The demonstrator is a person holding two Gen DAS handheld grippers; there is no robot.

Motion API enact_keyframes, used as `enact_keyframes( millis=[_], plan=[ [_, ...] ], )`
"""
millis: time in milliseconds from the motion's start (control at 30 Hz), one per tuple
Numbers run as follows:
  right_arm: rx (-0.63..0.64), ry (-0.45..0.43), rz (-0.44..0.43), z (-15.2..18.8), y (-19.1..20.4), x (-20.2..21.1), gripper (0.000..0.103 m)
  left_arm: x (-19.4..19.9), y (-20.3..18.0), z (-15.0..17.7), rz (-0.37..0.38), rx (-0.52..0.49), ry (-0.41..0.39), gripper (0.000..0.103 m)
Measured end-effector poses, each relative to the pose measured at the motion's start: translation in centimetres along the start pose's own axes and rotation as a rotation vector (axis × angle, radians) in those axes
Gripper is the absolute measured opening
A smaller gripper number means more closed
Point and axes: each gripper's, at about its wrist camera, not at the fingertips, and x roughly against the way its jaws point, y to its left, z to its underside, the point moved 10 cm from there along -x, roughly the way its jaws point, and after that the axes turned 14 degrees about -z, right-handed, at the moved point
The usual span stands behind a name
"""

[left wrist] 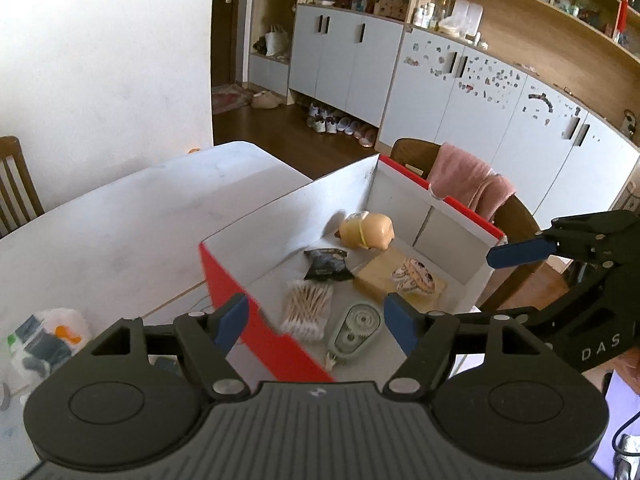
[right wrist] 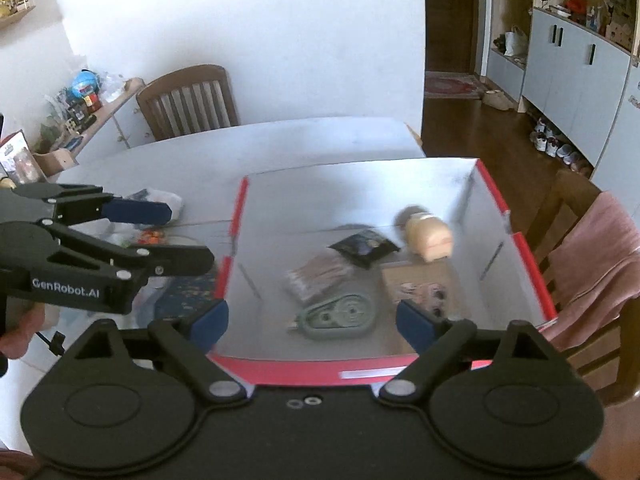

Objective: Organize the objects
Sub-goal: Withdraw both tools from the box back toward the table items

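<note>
1. Both grippers hang above the red-and-white box [left wrist: 224, 280], which sits on the white tabletop [left wrist: 120, 232] near its edge by the chair draped with a pink towel [left wrist: 468, 184].
2. Left gripper [left wrist: 316, 322]: fingers spread wide, nothing between them, poised over the box's near corner.
3. Right gripper [right wrist: 312, 322]: fingers wide too and empty, looking straight down into the box.
4. Inside the box lie the goods: a beige doll head [left wrist: 368, 230] toward the far wall, a small black packet [left wrist: 326, 264] in front of it, a bundle of cotton swabs [left wrist: 306, 310], a green correction-tape dispenser [left wrist: 354, 328] nearest the front wall, and a wooden block with a cartoon print [left wrist: 400, 280] beside them.
5. My read: this is a between-items moment, with both hands empty and above the box, so something may just have been dropped in, though I can't confirm that.
6. Off the box's left side, toward the tabletop's near edge, a white plastic bag with orange bits [left wrist: 48, 336] remains out.
7. The next move likely calls for swinging one gripper over to those loose things, lowering with fingers wide, then closing gently on soft, crinkly plastic that may slip.
</note>
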Motion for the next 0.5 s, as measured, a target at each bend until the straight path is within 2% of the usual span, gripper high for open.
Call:
enact_keyframes(
  millis=[67,133,500],
  plan=[
    [-0.001,-0.008,-0.010,0.0,1.1,-0.2,0.099,0.7,0.8,0.7,-0.001,0.009,0.000,0.078],
    [0.008,-0.017,-0.013,0.0,2.2,-0.5,0.102,1.3,1.7,1.4,0.006,0.016,-0.004,0.078],
    [0.048,-0.014,-0.045,0.0,8.7,-3.4,0.102,3.8,8.7,5.0,-0.034,0.091,0.002,0.084]
  ],
)
